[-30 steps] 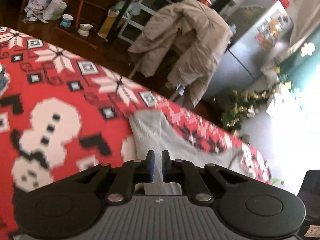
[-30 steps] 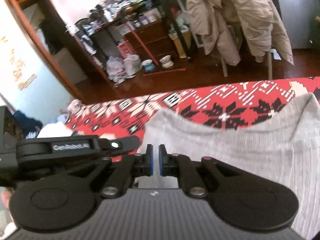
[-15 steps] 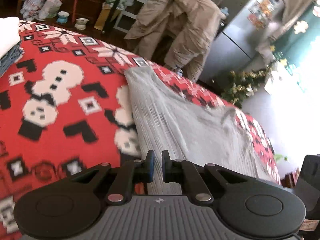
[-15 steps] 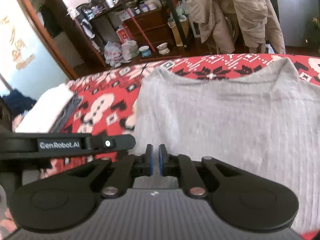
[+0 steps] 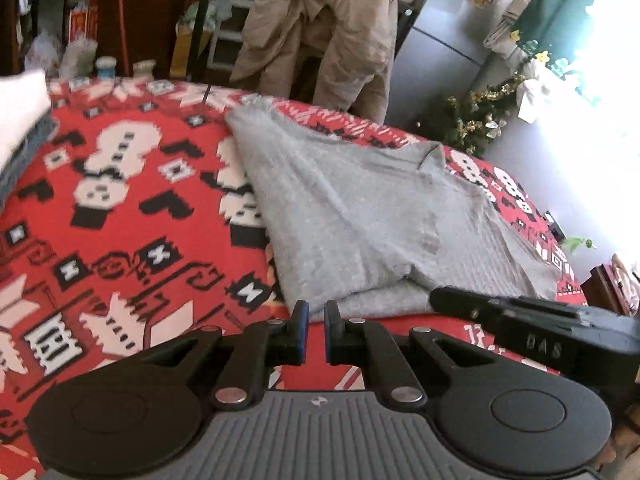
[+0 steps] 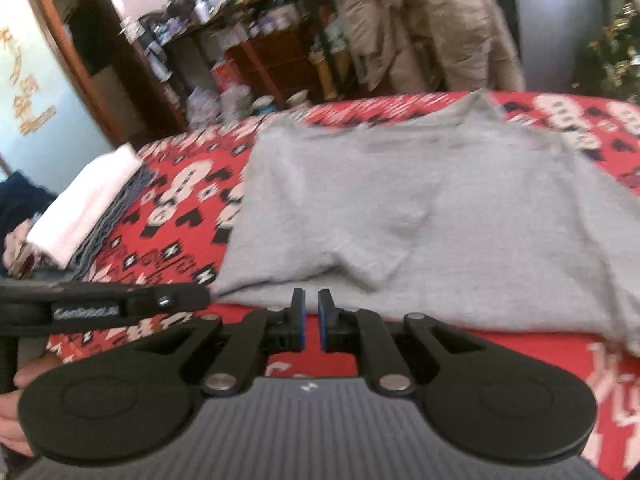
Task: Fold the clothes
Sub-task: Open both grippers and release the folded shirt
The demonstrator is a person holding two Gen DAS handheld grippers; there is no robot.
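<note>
A grey knit garment [image 5: 360,216] lies spread on the red patterned cover [image 5: 120,220], with a fold near its near edge. It also shows in the right wrist view [image 6: 420,208]. My left gripper [image 5: 316,308] sits at the garment's near left edge, its fingers a narrow gap apart with nothing between them. My right gripper [image 6: 311,300] sits at the near edge further right, also a narrow gap apart and empty. The right gripper's body [image 5: 532,332] shows in the left wrist view, and the left gripper's body [image 6: 104,304] in the right wrist view.
A stack of folded clothes, white on top of grey-blue [image 6: 84,208], lies at the left of the cover [image 6: 180,216]; it also shows in the left wrist view [image 5: 20,116]. A chair draped with a beige coat [image 5: 328,32], shelves and a fridge stand beyond the far edge.
Both grippers pulled back toward the near edge. The grey garment, held between the fingers before, now lies on the cover, free of both grippers.
</note>
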